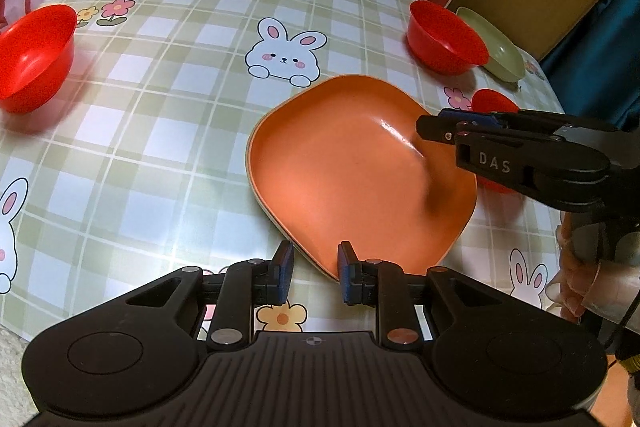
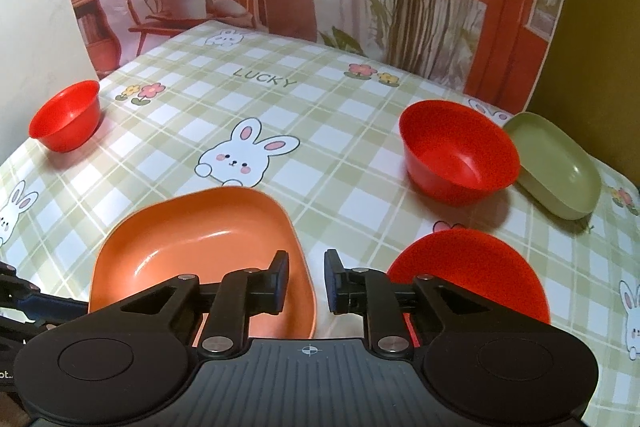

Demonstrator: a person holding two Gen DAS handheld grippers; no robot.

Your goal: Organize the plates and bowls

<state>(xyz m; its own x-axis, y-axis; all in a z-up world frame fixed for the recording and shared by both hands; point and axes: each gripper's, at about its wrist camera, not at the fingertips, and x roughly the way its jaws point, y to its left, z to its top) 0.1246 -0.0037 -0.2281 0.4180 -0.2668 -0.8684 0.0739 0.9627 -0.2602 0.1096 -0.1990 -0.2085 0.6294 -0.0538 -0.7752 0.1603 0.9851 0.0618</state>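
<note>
My left hand-held gripper (image 1: 316, 277) hangs over the near corner of the orange plate (image 1: 360, 171). Its blue pads stand a little apart, one on each side of that corner, and I can't see them pressing on it. The plate lies flat on the bench (image 1: 180, 99), on the checked bunny cloth.

My right hand-held gripper (image 2: 307, 283) sits at the plate's right rim, jaws slightly spread with only cloth showing in the gap, nothing pinched. Just to its right is a red bowl (image 2: 472, 271), partly hidden under the gripper. Further back stands another red bowl (image 2: 460, 153), touching or nearly touching a green plate (image 2: 560, 167) behind it. A third red bowl (image 2: 66, 121) sits alone, well apart at the far left.
</note>
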